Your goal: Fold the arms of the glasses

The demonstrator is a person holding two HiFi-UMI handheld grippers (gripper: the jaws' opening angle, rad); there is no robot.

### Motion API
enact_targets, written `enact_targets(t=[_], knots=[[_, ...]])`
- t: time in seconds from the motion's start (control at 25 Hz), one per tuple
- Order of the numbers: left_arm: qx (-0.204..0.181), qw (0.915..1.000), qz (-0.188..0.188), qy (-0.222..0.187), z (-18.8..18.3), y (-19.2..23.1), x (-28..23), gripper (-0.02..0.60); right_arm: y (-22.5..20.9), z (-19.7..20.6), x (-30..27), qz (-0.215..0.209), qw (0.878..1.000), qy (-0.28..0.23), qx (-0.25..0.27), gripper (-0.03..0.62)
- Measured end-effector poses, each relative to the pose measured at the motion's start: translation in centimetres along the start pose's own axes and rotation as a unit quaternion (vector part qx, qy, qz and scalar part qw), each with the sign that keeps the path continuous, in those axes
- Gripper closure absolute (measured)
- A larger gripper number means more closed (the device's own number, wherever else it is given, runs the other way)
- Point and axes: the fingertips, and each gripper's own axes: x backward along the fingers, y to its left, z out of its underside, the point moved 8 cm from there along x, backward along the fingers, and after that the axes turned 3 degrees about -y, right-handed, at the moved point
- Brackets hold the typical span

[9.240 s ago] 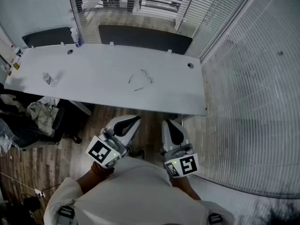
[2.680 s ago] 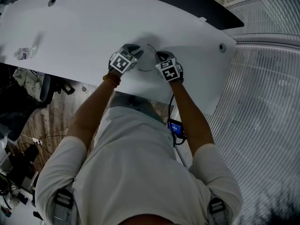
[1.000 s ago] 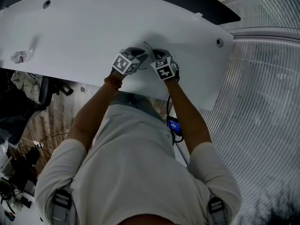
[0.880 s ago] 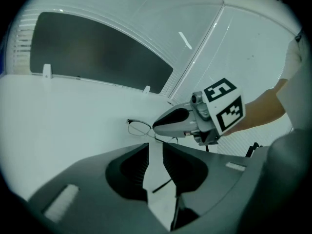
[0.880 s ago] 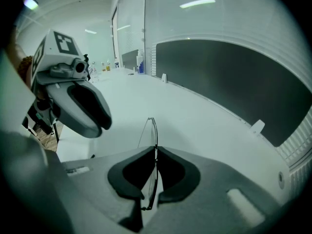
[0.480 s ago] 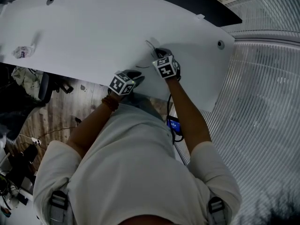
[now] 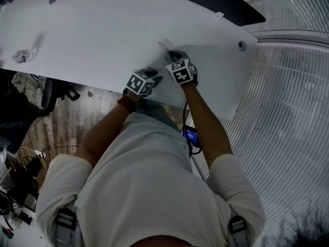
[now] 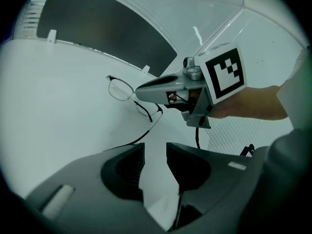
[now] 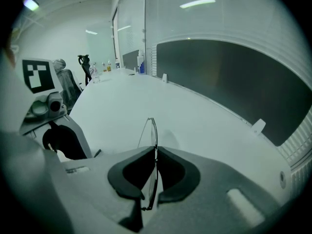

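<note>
A white table (image 7: 103, 30) fills the work area, with a dark divider panel (image 8: 112, 38) along its far edge, a round cable grommet (image 7: 241, 46) near one corner and a ribbed translucent wall (image 7: 288, 112) to the right. A crumpled wrapper (image 7: 20, 55) lies well apart from the work, near the table's left end. The glasses (image 8: 120, 88) sit close to the table's near edge, directly in front of the person. The right gripper (image 9: 155, 152) has its jaws closed on the front frame, which stands edge-on between the pads, with one lens rim rising above the jaw tips. The left gripper (image 8: 154, 150) is just beside the right one, nearer the table's edge. Its jaws are opening and stand wide apart; only bare table surface shows between them. One temple arm (image 8: 142, 135) extends unfolded from the frame across the table toward the left gripper, its tip close to the left-hand jaw but not between the pads. In the head view both marker cubes face upward and both forearms reach forward over the table edge. Bottles (image 9: 141, 62) stand at the far end of the table.
</note>
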Motion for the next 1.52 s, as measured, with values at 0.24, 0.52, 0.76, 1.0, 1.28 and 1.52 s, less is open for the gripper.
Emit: enact_targets(t=[0.24,0.52,0.76,1.0,1.28,1.52], knots=[[-0.003,0.9999,-0.013,-0.01,-1.2,1.5,0.0,0.437,0.2,0.2,0.2,-0.005,1.0,-0.001,0.005,0.579],[-0.019,0.9996,-0.015,-0.017,-3.5,2.5,-0.1,0.437,1.4,0.3,0.8,-0.014,0.999,-0.004,0.037,0.579],[-0.028,0.9994,-0.015,-0.014,-4.4,2.9,-0.4,0.437,2.5,0.6,1.1,-0.019,0.997,-0.009,0.068,0.579],[-0.038,0.9992,-0.012,-0.01,-4.7,2.8,-0.7,0.439,2.9,0.9,1.4,-0.026,0.996,-0.006,0.084,0.579],[-0.049,0.9988,-0.006,-0.007,-4.1,2.0,0.3,0.437,3.4,1.4,1.5,0.008,0.986,0.002,0.168,0.579],[-0.038,0.999,-0.012,-0.02,-2.0,0.9,4.3,0.44,5.2,2.8,1.2,0.035,0.964,0.003,0.265,0.579]])
